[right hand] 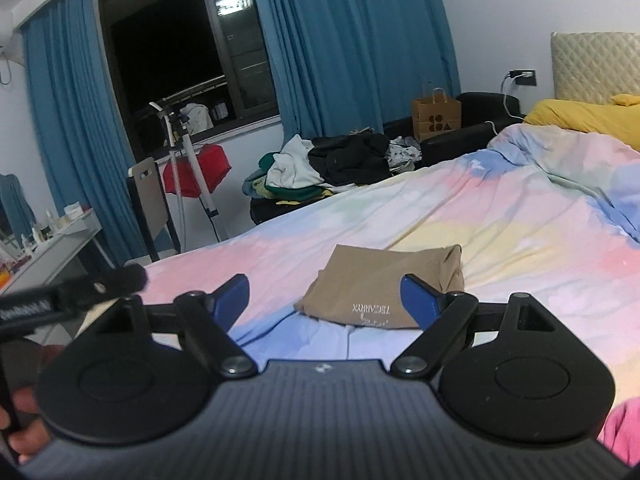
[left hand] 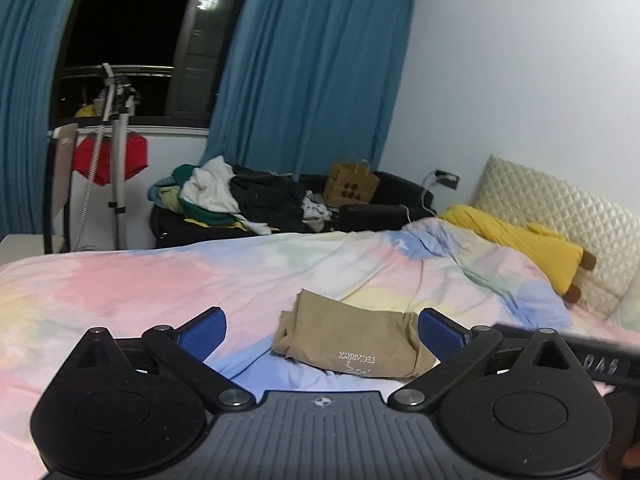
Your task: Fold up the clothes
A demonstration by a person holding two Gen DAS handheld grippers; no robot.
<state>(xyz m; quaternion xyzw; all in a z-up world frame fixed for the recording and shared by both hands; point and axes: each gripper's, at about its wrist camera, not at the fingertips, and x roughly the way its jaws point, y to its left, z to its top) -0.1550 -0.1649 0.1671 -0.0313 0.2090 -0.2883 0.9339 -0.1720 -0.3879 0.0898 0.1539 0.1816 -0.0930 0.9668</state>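
Note:
A tan garment lies folded into a compact rectangle on the pastel bedspread, white logo lettering on its near edge. My left gripper is open and empty, held above the bed just in front of the garment, which lies to the right of centre between its blue pads. In the right wrist view the same garment lies ahead of my right gripper, which is also open and empty, apart from the cloth. The left gripper's body shows at that view's left edge.
A pile of unfolded clothes sits on a black sofa beyond the bed, with a paper bag. A yellow plush lies by the quilted headboard. A tripod, chair and desk stand left.

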